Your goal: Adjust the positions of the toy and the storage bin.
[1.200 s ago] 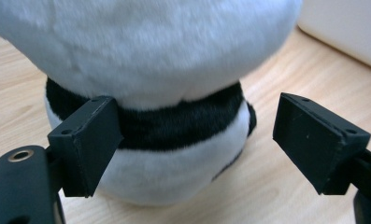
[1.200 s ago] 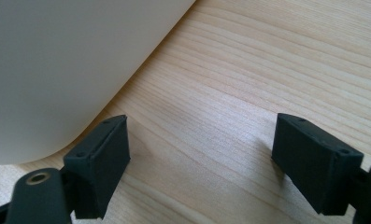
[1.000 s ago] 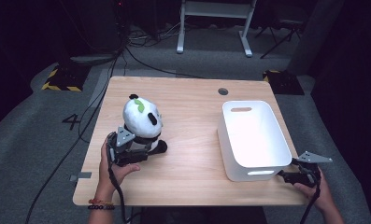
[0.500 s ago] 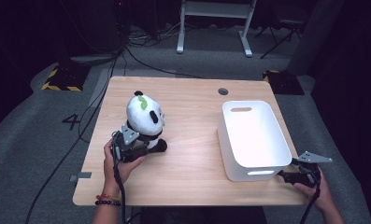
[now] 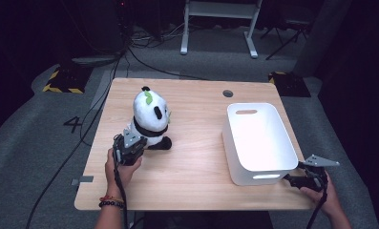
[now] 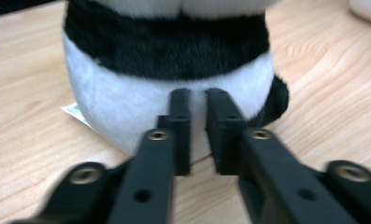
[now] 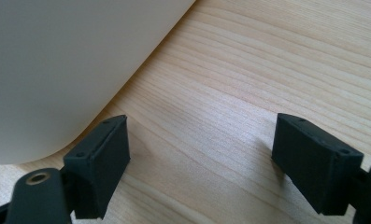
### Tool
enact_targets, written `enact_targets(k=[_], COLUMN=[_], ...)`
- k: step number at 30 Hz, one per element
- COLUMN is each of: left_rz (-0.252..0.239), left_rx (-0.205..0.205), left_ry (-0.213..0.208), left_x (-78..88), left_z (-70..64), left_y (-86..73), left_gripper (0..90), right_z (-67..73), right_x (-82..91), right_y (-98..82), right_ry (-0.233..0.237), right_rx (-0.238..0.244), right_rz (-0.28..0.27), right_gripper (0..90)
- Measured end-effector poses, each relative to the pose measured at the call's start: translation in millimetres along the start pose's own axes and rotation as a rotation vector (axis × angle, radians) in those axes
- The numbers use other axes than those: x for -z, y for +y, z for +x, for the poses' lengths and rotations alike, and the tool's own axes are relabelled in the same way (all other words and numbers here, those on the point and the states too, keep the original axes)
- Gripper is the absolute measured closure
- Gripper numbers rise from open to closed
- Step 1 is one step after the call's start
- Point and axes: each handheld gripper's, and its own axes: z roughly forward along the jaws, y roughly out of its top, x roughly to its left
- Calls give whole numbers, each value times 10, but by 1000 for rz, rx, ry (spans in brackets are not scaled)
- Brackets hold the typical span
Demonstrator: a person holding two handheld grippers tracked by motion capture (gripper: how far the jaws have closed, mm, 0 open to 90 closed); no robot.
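Panda toy [image 5: 150, 117] upright on surface [image 5: 196, 181], left of white bin [image 5: 258, 140] and well apart from it. Left gripper [image 5: 130, 148] at toy's base, fingers [image 6: 181, 121] just closed, pinching white fur. Right gripper [image 5: 305, 180] beside bin's near right corner, fingers [image 7: 99, 163] spread, grasping nothing.

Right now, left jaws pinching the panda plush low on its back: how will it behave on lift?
The panda plush is probably soft and light: the left gripper, whose jaws have just been closing, pinches only a fold of its white fur. It may sag or swing, since the big head sits well above the grip. Slip seems unlikely on fuzzy fabric, though a thin pinch could pull free.
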Motion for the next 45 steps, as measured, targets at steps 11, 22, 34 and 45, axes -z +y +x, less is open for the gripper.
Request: enact_targets(k=[11,22,34,45], left_rz=[-63,63,121,96], left_rx=[118,156,231,170], left_ry=[43,180,90,77], left_x=[-44,-385,-581,-581], left_z=[-157,-271,19,97], left_y=[151,49,-16,25], left_gripper=[154,64,102,591], right_z=[0,0,0,1], right_x=[-1,0,0,0], right_y=[0,0,0,0], right_ry=[0,1,0,0], right_rx=[0,-1,0,0], right_rz=[-1,-1,-1,0], right_gripper=[191,191,190,190])
